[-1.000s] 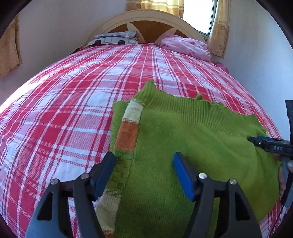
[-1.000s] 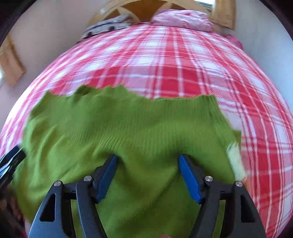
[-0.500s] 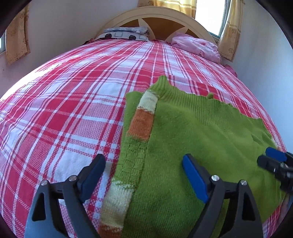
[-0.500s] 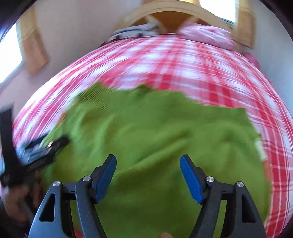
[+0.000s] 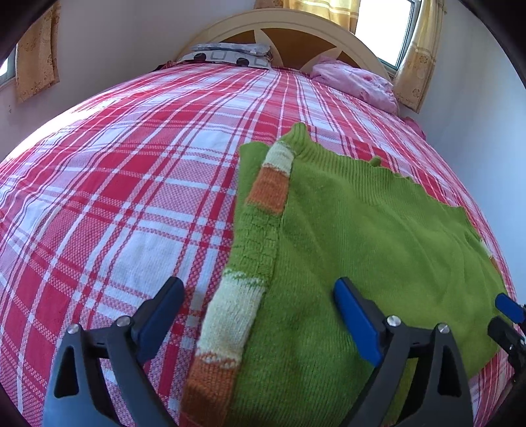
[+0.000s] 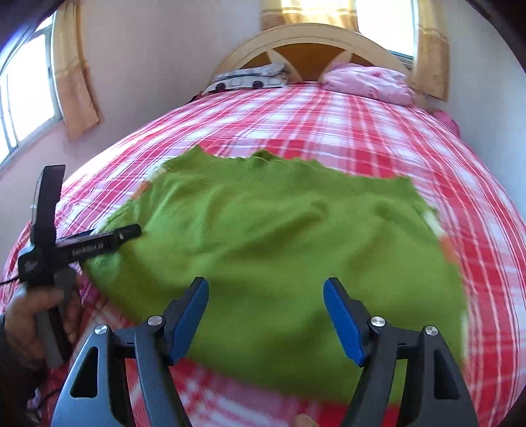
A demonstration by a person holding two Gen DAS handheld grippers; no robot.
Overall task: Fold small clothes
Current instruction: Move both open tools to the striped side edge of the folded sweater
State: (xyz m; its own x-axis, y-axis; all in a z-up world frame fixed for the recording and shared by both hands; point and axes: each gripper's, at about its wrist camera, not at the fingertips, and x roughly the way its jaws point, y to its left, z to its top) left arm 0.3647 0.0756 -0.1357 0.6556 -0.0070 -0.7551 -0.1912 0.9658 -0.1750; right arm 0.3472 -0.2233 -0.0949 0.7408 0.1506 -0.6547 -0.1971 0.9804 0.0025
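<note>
Green knitted sweater (image 5: 368, 249) spread flat on red-and-white plaid bed (image 5: 131, 184), filling the lower right of the left wrist view and the centre of the right wrist view. Striped sleeve (image 5: 250, 249) in cream, orange and green folded along the garment's left edge, running from mid-frame to the bottom. Left tool (image 5: 259, 315) at the bottom of its view, jaws just opened wide, poised over that sleeve edge with blue pads clear of the knit; nothing gripped. Right tool (image 6: 266, 315) at the bottom of its own view, jaws parted above the sweater's near hem, holding nothing; picture blurred at lower right. Left tool seen again at centre left of the right wrist view, grasped by a hand (image 6: 29, 325) beside the sweater's edge. Grey patterned pillow (image 5: 230, 56) and pink bedding (image 5: 355, 80) at the arched headboard (image 5: 296, 26), top of frame.
</note>
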